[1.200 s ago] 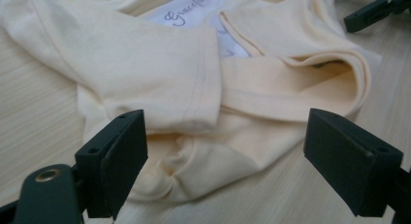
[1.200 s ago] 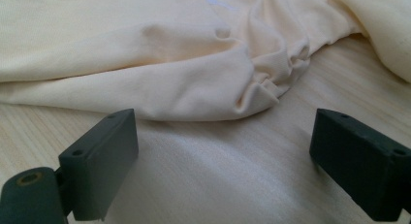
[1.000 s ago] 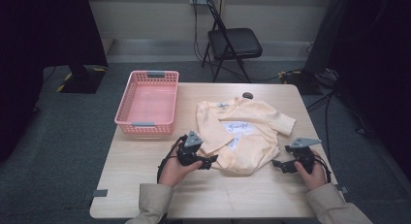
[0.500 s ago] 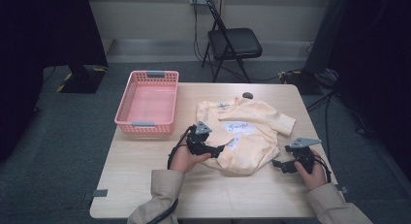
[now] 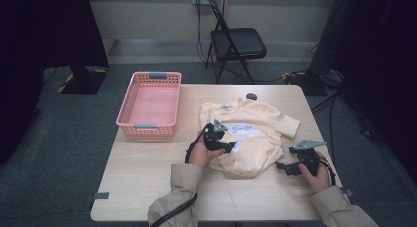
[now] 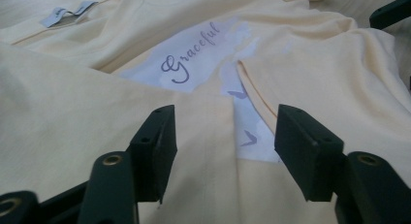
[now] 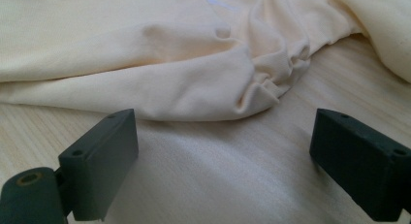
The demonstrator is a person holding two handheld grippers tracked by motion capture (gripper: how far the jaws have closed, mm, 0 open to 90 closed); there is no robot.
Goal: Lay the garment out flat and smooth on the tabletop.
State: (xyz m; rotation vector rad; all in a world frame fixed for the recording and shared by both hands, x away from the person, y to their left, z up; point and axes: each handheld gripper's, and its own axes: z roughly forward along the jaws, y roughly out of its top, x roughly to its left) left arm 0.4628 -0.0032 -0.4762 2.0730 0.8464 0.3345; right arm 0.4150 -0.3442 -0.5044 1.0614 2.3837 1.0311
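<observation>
Hovering over the pale yellow T-shirt (image 5: 255, 138) on the table (image 5: 147, 178), the left tool (image 6: 225, 136), jaws lately narrowing (nothing pinched yet), risked dragging the folded flap askew, while the right tool (image 7: 223, 161) waited spread beside the hem.

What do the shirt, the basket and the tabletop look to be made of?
Shirt: soft knit fabric, likely cotton, matte pale yellow; it folds and creases limply, with a printed white patch.
Basket: moulded plastic, pink, its walls a regular lattice.
Tabletop: light wood or wood-look laminate; faint grain lines, smooth low sheen.
</observation>
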